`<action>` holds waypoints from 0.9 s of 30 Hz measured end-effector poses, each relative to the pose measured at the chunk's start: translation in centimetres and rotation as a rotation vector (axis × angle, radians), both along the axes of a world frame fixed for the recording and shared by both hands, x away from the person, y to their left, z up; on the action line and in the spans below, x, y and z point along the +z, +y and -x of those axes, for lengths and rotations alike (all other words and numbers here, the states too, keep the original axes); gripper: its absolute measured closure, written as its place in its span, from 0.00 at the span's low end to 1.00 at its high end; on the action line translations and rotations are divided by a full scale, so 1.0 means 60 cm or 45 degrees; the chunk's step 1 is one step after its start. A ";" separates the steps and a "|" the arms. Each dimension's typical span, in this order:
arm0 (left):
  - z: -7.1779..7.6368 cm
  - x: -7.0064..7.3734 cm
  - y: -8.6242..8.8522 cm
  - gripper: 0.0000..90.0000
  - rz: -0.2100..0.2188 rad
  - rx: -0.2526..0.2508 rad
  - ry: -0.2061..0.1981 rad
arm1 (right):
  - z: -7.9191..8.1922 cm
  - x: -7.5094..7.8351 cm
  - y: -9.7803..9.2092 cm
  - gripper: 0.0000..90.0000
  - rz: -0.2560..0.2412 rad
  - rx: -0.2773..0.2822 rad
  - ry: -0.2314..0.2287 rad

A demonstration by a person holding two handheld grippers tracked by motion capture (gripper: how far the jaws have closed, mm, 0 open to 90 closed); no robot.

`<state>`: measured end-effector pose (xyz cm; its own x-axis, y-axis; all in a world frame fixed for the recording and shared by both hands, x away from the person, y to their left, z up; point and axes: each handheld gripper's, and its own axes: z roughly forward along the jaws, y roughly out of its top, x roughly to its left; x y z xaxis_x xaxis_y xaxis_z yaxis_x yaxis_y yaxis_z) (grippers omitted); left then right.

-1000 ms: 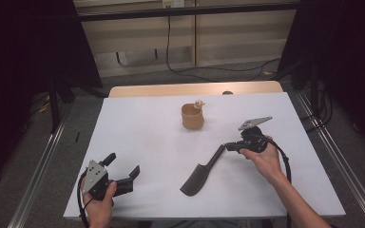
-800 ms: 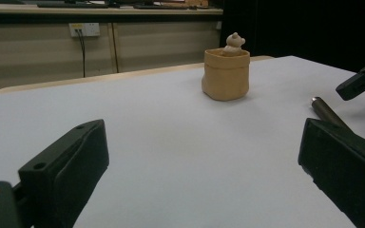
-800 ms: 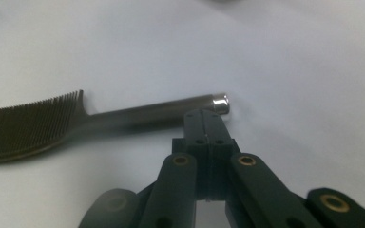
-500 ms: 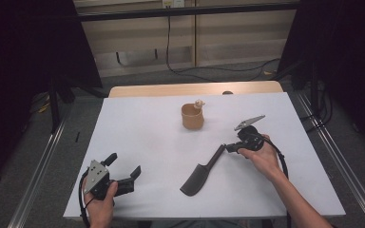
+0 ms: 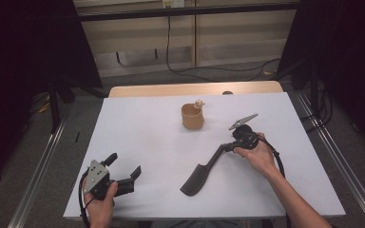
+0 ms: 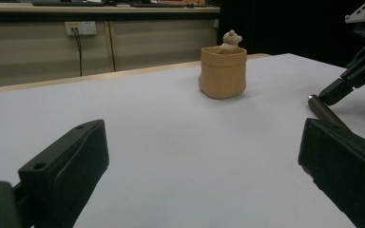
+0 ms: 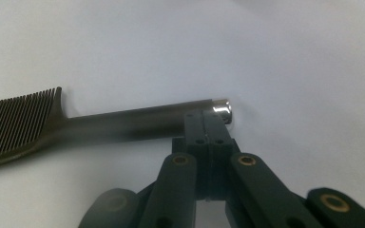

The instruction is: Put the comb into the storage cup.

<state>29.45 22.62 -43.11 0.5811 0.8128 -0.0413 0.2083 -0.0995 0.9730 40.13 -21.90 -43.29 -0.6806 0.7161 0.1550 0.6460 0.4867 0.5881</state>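
Covering most of the high view: white table (image 5: 161,142), its near edge cut off at the bottom of the picture, with a strip of pale wood beyond the far edge. Resting on it, right of centre: dark comb (image 5: 202,172), lying diagonally, toothed head toward the person, thin handle pointing up and right. Teeth themselves too small to make out from above; clear in the right gripper view, where the comb (image 7: 76,124) runs off the left edge and ends in a shiny metal tip. Held in the person's right hand at that handle end: right gripper (image 5: 229,147), jaws pressed together, with their tips against the handle just short of the metal tip; impossible to tell whether anything is actually pinched between them. Waiting at the near left corner, well apart from the comb: left gripper (image 5: 123,167), jaws spread wide, nothing between them. Standing near the middle toward the far side: small tan cup (image 5: 192,117), upright, with a little bear figure (image 6: 231,39) peeking over the rim, lower body hidden inside.
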 end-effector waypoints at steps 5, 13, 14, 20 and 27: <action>0.000 0.000 0.000 0.03 -0.003 -0.003 -0.002 | -0.003 -0.001 0.002 1.00 0.004 -0.004 0.004; 0.000 0.000 0.001 0.03 0.000 -0.002 -0.002 | -0.007 0.003 0.006 1.00 0.015 -0.010 -0.005; 0.000 0.000 0.001 0.03 -0.002 -0.001 -0.002 | -0.008 0.003 0.007 1.00 0.021 -0.004 -0.007; 0.000 0.000 0.001 0.03 -0.002 -0.002 -0.001 | -0.012 0.003 0.008 1.00 0.021 -0.004 -0.003; -0.001 0.000 0.000 0.03 -0.003 -0.006 0.000 | -0.015 0.004 0.010 1.00 0.020 -0.002 -0.001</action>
